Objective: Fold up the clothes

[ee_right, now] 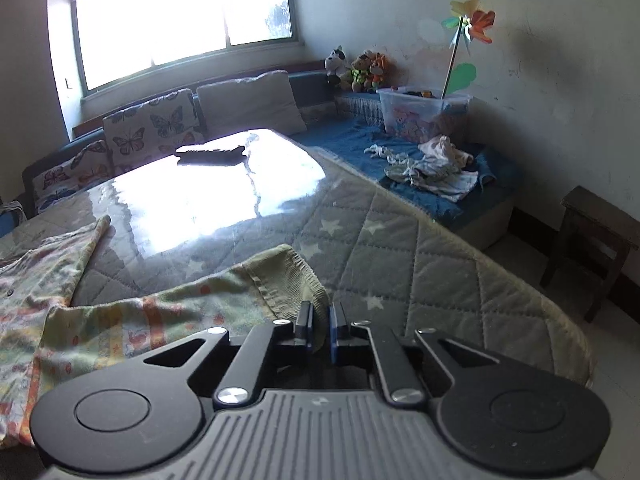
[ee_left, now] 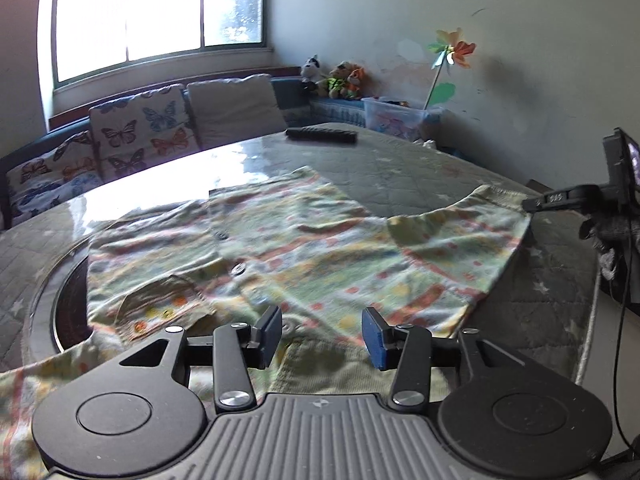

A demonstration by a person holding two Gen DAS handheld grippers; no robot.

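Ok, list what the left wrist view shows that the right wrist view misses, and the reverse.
Only the left wrist view: the left gripper, jaws apart over the patterned garment with nothing between them, the garment's buttons, and the right gripper seen from outside at the sleeve end.

Only the right wrist view: the right gripper shut on the green sleeve cuff, small clothes on the blue sofa, a wooden stool.

Both: quilted table, window, butterfly cushions, plush toys, pinwheel.

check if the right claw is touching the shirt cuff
Touching. The right wrist view shows the right claw shut on the green ribbed cuff, with the cloth pinched between both pads.
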